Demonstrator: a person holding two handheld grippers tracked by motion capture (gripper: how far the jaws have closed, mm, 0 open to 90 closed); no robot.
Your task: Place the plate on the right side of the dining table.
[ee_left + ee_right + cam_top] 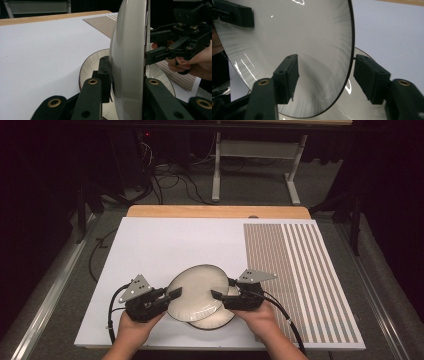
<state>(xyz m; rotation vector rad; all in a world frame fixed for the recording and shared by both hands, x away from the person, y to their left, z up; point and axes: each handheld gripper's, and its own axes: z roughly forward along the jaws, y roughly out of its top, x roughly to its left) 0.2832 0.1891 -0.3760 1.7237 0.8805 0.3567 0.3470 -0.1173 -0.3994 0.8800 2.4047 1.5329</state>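
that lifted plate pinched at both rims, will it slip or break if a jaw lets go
The lifted plate looks glazed and glossy, so probably slippery. It seems rigid ceramic, likely chipping if dropped onto the lower plate. The right gripper appears loose around the rim.

Dim room, grey carpet floor, white-legged table frame, tangled cables behind.
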